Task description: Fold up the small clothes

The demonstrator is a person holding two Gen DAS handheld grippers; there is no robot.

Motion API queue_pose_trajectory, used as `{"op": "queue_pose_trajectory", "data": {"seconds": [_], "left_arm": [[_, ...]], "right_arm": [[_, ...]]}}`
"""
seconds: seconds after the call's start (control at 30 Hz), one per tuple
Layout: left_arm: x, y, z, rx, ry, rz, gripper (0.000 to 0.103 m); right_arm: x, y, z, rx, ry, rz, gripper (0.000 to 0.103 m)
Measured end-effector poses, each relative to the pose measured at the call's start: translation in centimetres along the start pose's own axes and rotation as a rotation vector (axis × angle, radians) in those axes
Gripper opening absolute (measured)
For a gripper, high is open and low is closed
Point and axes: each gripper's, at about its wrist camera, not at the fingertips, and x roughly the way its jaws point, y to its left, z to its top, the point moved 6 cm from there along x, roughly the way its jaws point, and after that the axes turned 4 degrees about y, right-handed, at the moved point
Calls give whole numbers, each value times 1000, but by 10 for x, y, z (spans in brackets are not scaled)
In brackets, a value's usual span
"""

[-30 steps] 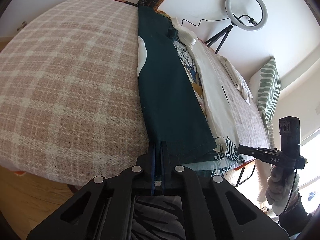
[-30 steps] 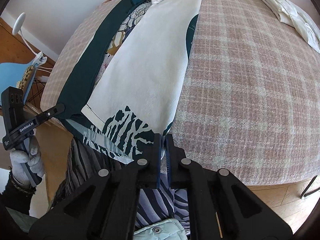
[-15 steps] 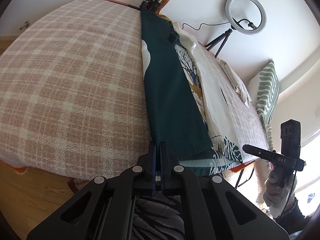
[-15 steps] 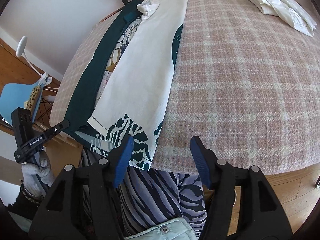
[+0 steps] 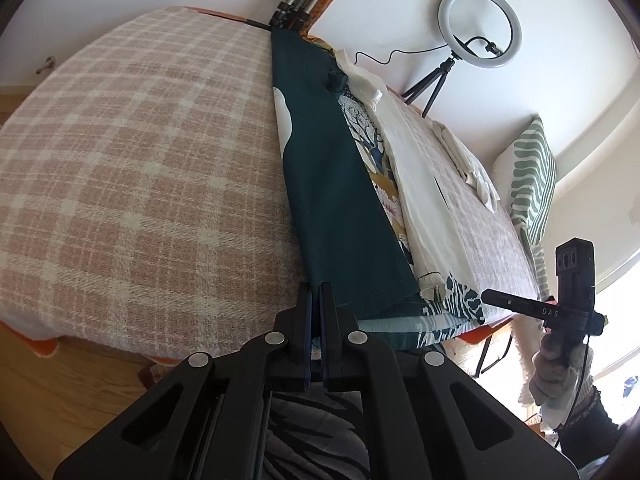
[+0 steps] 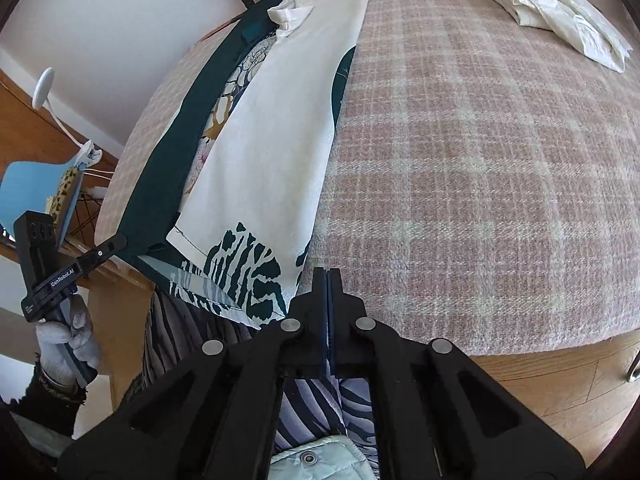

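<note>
Your left gripper [image 5: 316, 300] pinches the near hem of the dark-green-and-cream patterned shirt [image 5: 332, 184], folded lengthwise into a strip on the plaid blanket [image 5: 140, 168]; right gripper [image 6: 327, 280] closed empty beside it.

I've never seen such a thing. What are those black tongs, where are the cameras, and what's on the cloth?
No robot: a person holds a gripper in each hand, each carrying a wide-angle camera looking along its jaws. One picture comes from the left gripper, one from the right gripper. On the checked blanket lies a printed shirt, sides folded inward; a folded white garment lies beyond. Both jaws are shut: the left pinches the shirt's green hem corner; whether the right holds cloth is unclear.
</note>
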Motion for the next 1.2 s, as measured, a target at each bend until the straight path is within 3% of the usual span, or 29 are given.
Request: {"op": "queue_pose_trajectory", "data": {"seconds": [0.03,0.1,0.13,0.2,0.23,0.27,0.4,0.47,0.5,0.53,0.57,0.87,1.2], "left_arm": [[-2,2,1,-16,-3,-3,2],[-5,5,4,-45,-2,-16,14],[-7,7,5,-61,-3,-6,29],[-8,10,7,-79,-13,-16,37],[-6,11,7,-87,0,-18,37],[-3,12,7,-92,16,-26,37],[8,12,5,-100,61,-54,34],[9,9,4,-87,67,-65,30],[12,8,3,-80,81,-68,23],[14,8,2,-80,96,-72,7],[17,8,1,-87,107,-82,2],[8,1,27,-115,57,-164,2],[8,-14,91,-56,-40,-168,2]], "right_arm": [[0,0,-1,4,1,15,1],[-2,1,-1,19,0,73,1],[-4,2,-3,18,5,96,5],[-4,8,-2,14,5,119,29],[-2,12,0,17,-6,124,51],[-2,12,0,18,-11,123,55],[14,15,2,40,20,147,50],[16,13,2,33,21,155,35],[16,12,2,33,21,156,30],[19,10,1,38,39,178,14],[23,9,0,53,59,210,7],[6,2,23,174,-11,422,5],[-15,-9,92,198,-126,419,4]]}}
